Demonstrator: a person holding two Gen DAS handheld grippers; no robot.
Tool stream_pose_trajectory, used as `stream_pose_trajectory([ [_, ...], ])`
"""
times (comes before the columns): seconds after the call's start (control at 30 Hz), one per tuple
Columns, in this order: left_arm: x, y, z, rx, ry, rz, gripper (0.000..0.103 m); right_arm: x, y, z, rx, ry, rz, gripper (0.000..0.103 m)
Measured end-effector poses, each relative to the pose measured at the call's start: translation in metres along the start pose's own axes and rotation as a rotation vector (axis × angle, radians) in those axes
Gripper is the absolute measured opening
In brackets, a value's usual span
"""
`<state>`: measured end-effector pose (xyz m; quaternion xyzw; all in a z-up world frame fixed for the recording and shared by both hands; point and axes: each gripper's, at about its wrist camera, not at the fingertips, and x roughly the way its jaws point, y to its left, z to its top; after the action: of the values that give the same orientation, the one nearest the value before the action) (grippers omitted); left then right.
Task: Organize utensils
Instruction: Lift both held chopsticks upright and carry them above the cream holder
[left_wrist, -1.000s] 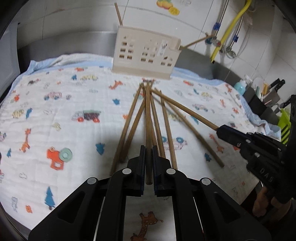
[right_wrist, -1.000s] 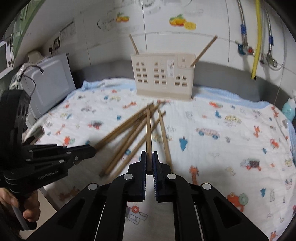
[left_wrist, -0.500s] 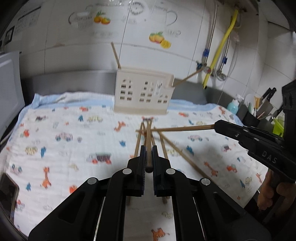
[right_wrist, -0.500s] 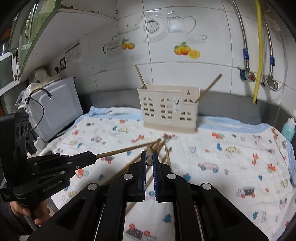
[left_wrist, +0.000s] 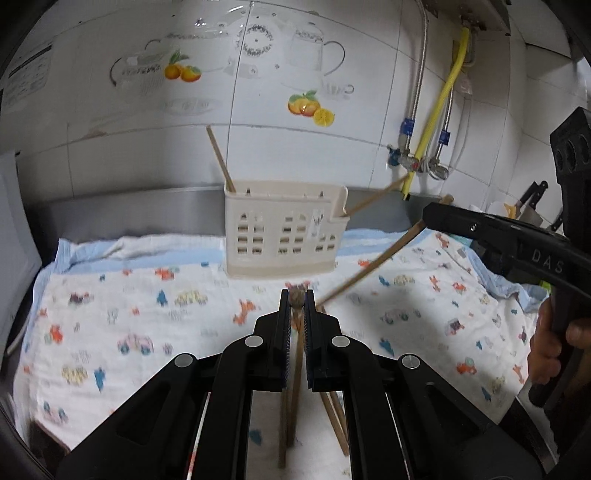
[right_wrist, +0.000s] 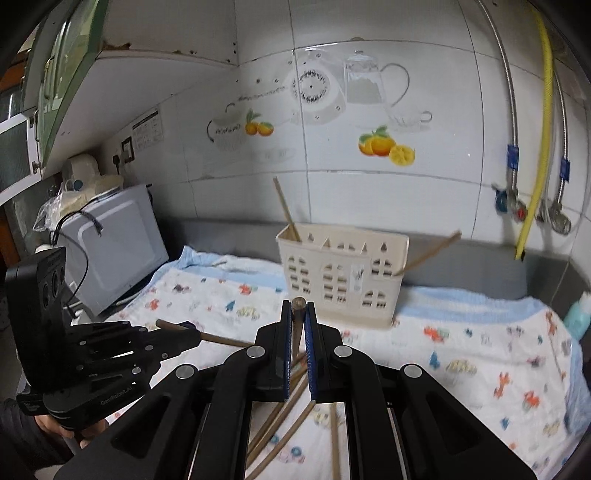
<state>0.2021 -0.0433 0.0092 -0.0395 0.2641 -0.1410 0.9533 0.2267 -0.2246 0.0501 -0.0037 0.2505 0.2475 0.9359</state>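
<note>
white tiled wall backs a cartoon-print cloth (left_wrist: 129, 314). mid-frame stands a cream plastic utensil holder (left_wrist: 282, 230). left gripper (left_wrist: 296, 301) and right gripper (right_wrist: 297, 308) each clamp one brown wooden chopstick (left_wrist: 296, 354) (right_wrist: 296, 328); loose chopsticks (right_wrist: 280, 417) lie lower centre.

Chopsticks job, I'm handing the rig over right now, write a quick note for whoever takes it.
Left claw: shut on one chopstick, lifted off the cloth.
Right claw: shut on another chopstick, also raised.
Holder: cream, at the back of the cloth by the wall, with two chopsticks already leaning in it, one at each end.
Left to do: drop both held sticks into the holder, then collect the loose chopsticks lying on the cloth below the claws.
</note>
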Motion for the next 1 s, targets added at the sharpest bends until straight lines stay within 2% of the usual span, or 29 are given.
stream_pose_trajectory([
  [0.47, 0.01, 0.001, 0.07, 0.077, -0.047, 0.0, 0.005, -0.006, -0.033, 0.086, -0.027, -0.036, -0.06, 0.007],
  [0.7, 0.001, -0.006, 0.107, 0.111, -0.127, 0.01, 0.005, -0.016, -0.044, 0.124, -0.037, -0.089, -0.1, 0.007],
  [0.8, -0.007, -0.013, 0.13, 0.142, -0.186, 0.02, 0.005, -0.018, -0.048, 0.137, -0.033, -0.112, -0.112, 0.007],
  [0.93, -0.011, -0.019, 0.161, 0.172, -0.265, 0.037, 0.005, -0.01, -0.052, 0.146, -0.049, -0.117, -0.152, 0.007],
  [1.0, -0.008, -0.02, 0.175, 0.168, -0.276, 0.033, 0.005, -0.001, -0.055, 0.146, -0.051, -0.103, -0.159, 0.007],
])
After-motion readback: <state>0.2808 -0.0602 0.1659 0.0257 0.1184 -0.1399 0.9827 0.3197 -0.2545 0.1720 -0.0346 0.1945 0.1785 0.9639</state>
